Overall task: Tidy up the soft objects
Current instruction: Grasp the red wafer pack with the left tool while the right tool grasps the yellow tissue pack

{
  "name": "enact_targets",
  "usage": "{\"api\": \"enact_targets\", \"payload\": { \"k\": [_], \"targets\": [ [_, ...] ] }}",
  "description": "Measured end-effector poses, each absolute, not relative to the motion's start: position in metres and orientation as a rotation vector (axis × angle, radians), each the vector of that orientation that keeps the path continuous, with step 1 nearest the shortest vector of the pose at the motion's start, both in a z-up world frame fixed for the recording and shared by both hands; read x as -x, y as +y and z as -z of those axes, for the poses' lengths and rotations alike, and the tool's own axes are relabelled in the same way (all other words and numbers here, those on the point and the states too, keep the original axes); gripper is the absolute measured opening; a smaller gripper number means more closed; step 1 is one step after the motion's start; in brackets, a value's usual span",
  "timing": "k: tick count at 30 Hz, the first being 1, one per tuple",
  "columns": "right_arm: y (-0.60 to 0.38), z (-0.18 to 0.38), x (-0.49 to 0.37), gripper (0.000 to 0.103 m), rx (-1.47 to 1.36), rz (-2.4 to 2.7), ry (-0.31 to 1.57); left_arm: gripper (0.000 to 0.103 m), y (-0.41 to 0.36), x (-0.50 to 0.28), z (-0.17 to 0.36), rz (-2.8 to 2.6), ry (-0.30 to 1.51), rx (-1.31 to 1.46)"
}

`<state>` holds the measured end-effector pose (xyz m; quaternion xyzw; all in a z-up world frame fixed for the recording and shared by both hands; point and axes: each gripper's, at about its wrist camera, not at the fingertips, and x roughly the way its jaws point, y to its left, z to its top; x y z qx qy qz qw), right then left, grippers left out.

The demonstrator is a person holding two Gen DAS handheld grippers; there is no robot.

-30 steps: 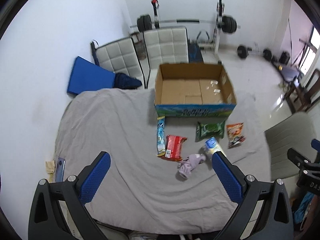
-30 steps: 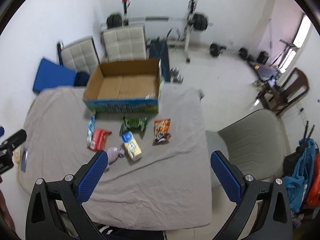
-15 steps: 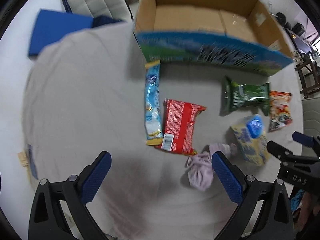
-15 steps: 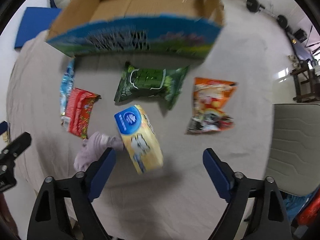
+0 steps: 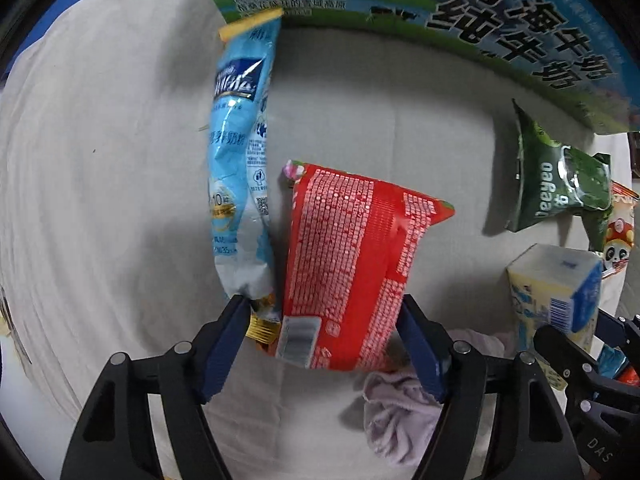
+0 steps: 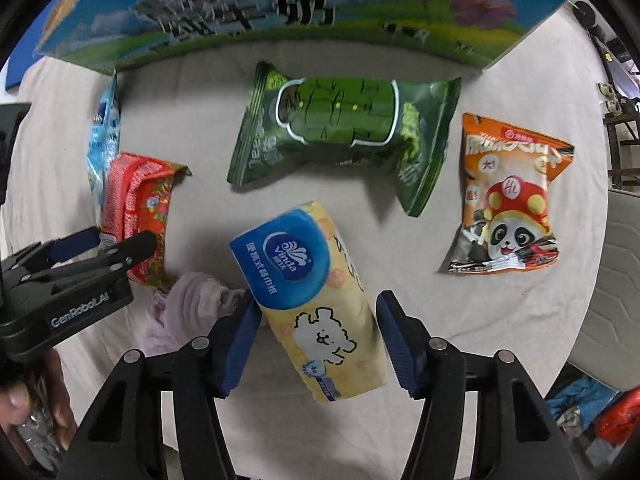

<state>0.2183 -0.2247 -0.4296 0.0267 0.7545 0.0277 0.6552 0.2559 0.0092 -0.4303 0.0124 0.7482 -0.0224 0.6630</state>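
My left gripper [image 5: 322,320] points down at the grey sheet, its jaws closing. The red snack packet [image 5: 344,264] lies between its blue pads, and the bottom corner of a light blue packet [image 5: 240,152] sits by the left pad. My right gripper [image 6: 316,312] also points down with its jaws closing around a yellow and blue tissue pack [image 6: 312,280]. Its left pad touches the pack and a thin gap shows at the right pad. A crumpled lilac cloth [image 6: 188,308] lies between the two grippers.
A large printed cardboard box [image 6: 280,12] stands just behind the items. A green packet [image 6: 340,128] and an orange panda packet [image 6: 508,200] lie on the grey sheet [image 5: 100,160]. A grey chair [image 6: 616,280] stands at the right edge.
Both grippers have dropped from high above the bed to just over the items. Their jaws have narrowed, the left around the red packet and the right around the tissue pack.
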Motion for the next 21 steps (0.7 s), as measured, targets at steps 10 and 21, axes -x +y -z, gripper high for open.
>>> {"api": "enact_targets", "payload": {
  "k": [10,21],
  "targets": [
    [-0.224,0.438,-0.214,0.049,-0.082,-0.036,1.716,0.053,-0.001,-0.241,0.423,0.01,1.645,-0.064],
    [-0.226,0.402,-0.197,0.045,-0.084,-0.044,1.654,0.048,-0.016,-0.202,0.399,-0.071,1.609,-0.015]
  ]
}}
